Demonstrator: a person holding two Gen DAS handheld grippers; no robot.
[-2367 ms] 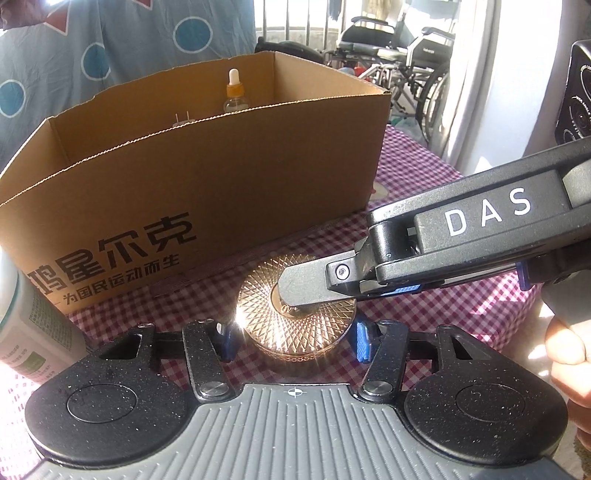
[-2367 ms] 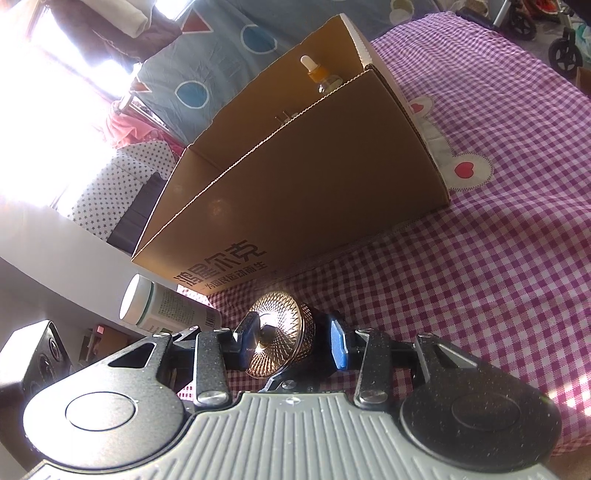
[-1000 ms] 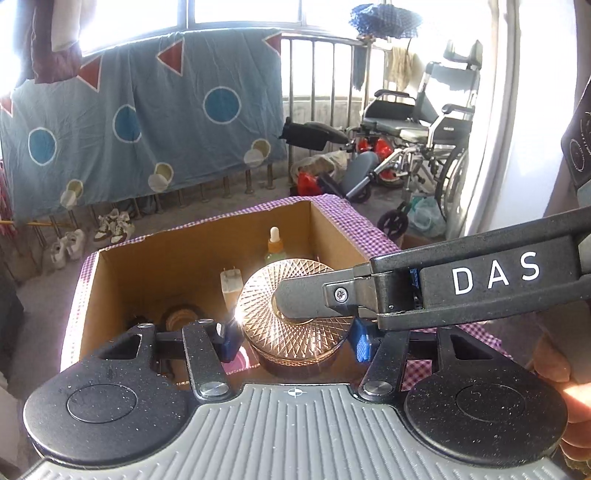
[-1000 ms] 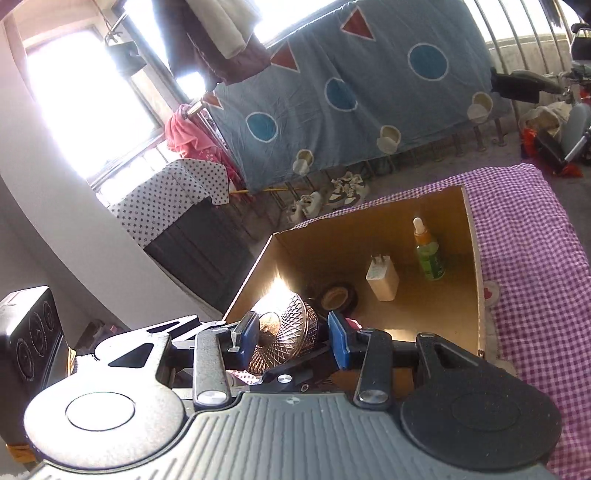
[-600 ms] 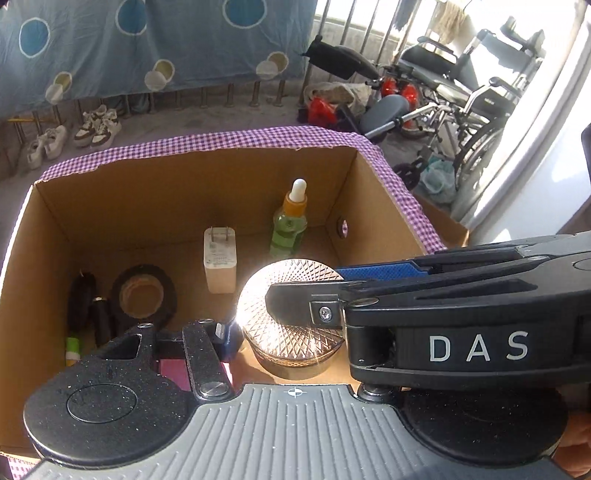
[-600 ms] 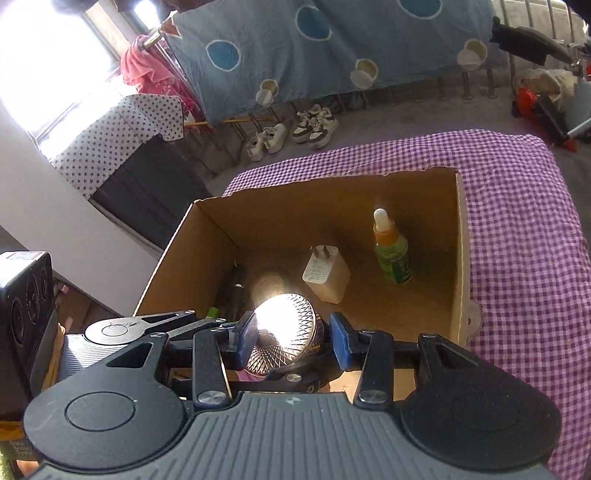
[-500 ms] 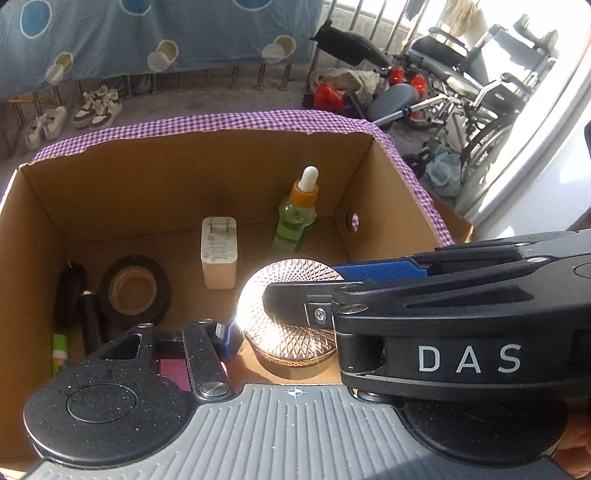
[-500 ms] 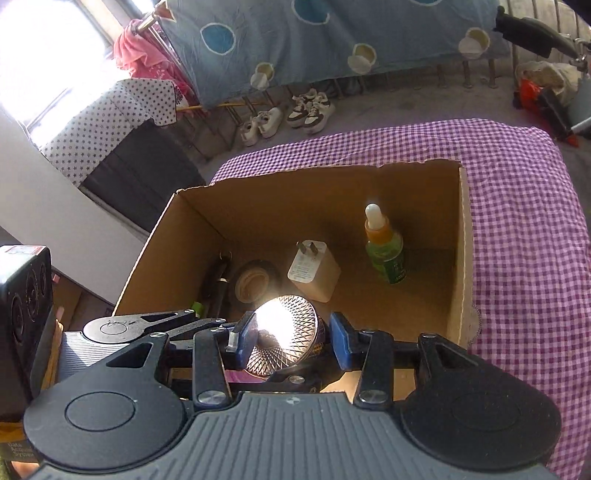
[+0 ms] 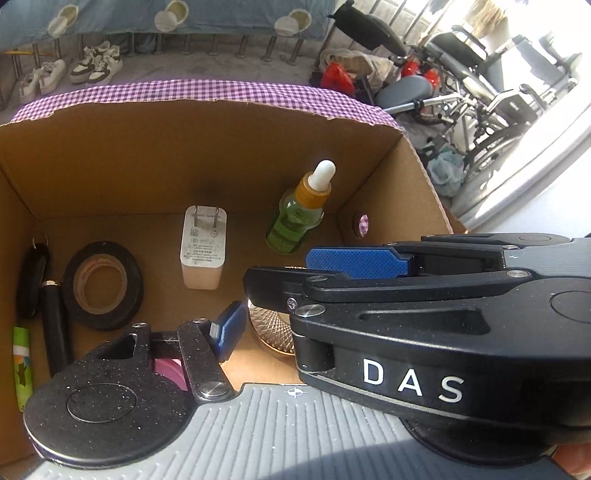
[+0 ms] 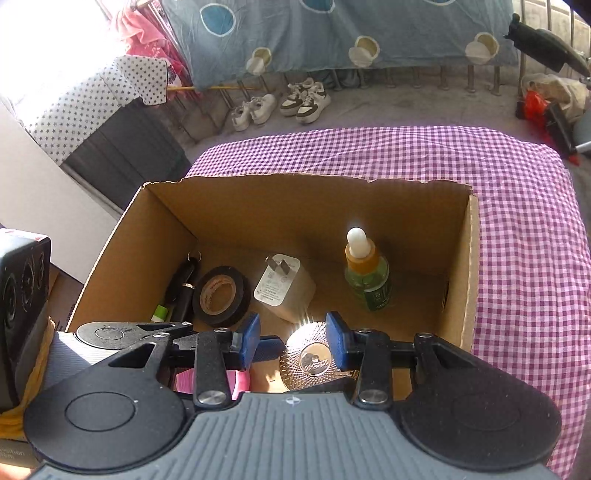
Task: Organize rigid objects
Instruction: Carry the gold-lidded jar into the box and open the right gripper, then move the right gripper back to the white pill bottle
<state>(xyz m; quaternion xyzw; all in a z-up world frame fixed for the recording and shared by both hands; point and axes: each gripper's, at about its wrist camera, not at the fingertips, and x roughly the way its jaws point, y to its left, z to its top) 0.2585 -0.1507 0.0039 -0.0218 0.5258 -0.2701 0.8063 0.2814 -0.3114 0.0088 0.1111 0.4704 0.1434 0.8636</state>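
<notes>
Right wrist view: right gripper over box, jaws apart, astride gold jar.
Left gripper: jaws open.
Count: one jar.

sneakers | blue dotted sheet | wheelchairs | checkered tablecloth

Purple-and-white gingham cloth covers the worktop. Grey floor beyond it. Ahead of the gripper: metal railing hung with a blue blanket bearing circle prints; white sneakers lined up beneath. Ahead and left: star-patterned white cloth over a dark cabinet, strong sunlight. Ahead and right: folded wheelchairs, red bag.
</notes>
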